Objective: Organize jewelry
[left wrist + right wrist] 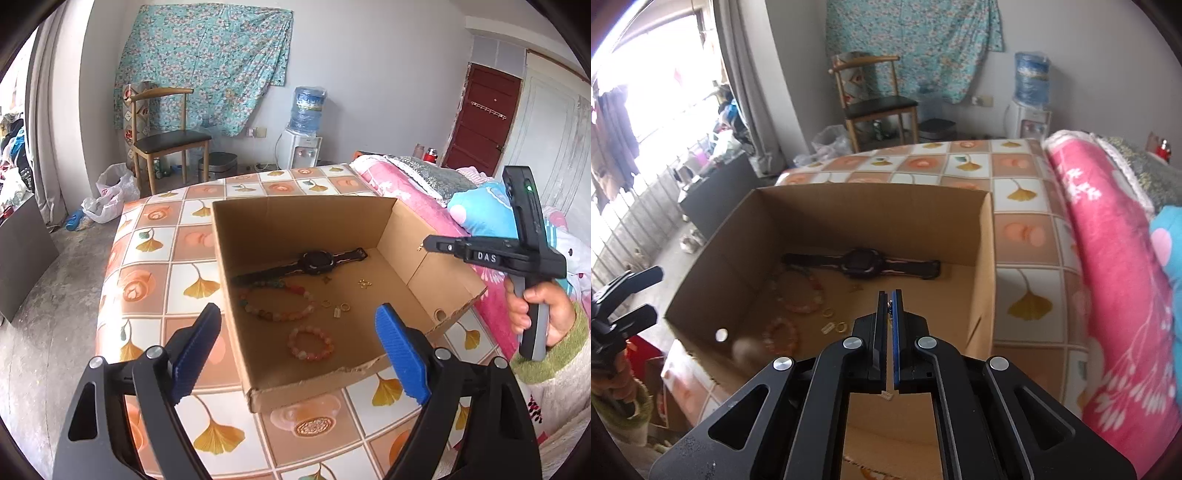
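Observation:
An open cardboard box (295, 218) (849, 210) stands on the table. Inside it lie a black watch (317, 262) (862, 263), a large bead bracelet (275, 301), a small pink bead bracelet (311, 342) (781, 336), gold rings (344, 306) and a tiny gold piece (364, 283). My left gripper (299, 314) is open, its blue pads spread over the box's near corner with nothing between them. My right gripper (890, 293) (428, 243) hovers above the box's right wall, shut on a small gold trinket (419, 246) that peeks out at the tips.
The table (162, 258) wears a tiled ginkgo-pattern cloth. A pink blanket (1108, 258) is heaped along its right side. A hand (535, 310) in a fleece sleeve holds the right gripper. A chair (166, 136) and a water dispenser (304, 140) stand by the far wall.

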A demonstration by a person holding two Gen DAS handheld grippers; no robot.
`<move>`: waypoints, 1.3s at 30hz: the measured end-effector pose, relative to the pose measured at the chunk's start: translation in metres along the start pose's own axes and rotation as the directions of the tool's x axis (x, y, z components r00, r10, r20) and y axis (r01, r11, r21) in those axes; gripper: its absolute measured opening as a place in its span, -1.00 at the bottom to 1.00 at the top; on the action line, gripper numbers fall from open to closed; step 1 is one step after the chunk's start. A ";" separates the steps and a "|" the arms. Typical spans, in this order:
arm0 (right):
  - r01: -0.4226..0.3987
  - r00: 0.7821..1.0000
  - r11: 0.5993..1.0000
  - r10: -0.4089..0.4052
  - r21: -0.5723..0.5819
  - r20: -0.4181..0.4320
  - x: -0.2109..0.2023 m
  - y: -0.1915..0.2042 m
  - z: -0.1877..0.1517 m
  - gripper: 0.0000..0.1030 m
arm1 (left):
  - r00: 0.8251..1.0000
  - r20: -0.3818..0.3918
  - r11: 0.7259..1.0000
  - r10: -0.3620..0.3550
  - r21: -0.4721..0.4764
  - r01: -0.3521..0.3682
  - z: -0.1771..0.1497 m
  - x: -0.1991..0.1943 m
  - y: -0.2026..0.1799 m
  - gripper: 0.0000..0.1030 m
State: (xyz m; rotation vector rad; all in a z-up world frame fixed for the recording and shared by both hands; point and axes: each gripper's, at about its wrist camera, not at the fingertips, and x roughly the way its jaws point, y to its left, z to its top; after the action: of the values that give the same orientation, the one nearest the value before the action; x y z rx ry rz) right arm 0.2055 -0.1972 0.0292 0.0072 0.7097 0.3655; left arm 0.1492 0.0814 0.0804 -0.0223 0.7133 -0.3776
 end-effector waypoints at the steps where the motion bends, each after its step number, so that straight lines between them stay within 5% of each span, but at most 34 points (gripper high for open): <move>1: 0.011 1.000 1.000 -0.011 0.006 0.002 -0.002 0.000 0.000 -0.96 | 1.000 0.002 1.000 0.013 0.005 -0.013 -0.002 -0.001 0.000 0.67; 12: 0.061 0.995 0.997 -0.064 0.048 0.078 -0.040 -0.003 0.002 -0.87 | 0.997 0.060 0.999 0.041 0.024 -0.043 -0.009 -0.021 -0.004 0.79; 15: 0.046 0.990 0.997 -0.055 0.069 0.130 -0.062 0.001 -0.003 -0.50 | 0.995 0.089 0.998 0.049 0.029 -0.052 -0.010 -0.031 -0.010 0.84; 17: 0.048 0.985 0.997 -0.058 0.065 0.160 -0.076 0.008 -0.007 -0.02 | 0.992 0.107 0.997 0.067 0.030 -0.070 -0.012 -0.038 -0.014 0.89; 25: 0.076 0.976 0.997 -0.079 0.024 0.202 -0.118 0.044 -0.039 0.78 | 0.976 0.144 0.985 0.166 0.023 -0.171 -0.017 -0.063 -0.033 0.89; 31: 0.206 0.971 0.978 -0.208 0.030 0.121 -0.109 0.059 -0.062 0.83 | 0.961 0.116 0.968 0.249 -0.001 -0.251 -0.024 -0.065 -0.047 0.89; 39: 0.294 0.945 0.955 -0.298 0.049 0.137 -0.112 0.071 -0.074 0.84 | 0.919 0.081 0.921 0.386 -0.086 -0.380 -0.023 -0.067 -0.054 0.89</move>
State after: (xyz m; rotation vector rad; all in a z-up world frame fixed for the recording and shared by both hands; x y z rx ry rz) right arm 0.0569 -0.1763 0.0530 -0.0466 0.5632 0.0652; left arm 0.0700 0.0570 0.1137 0.0340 0.6172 0.0253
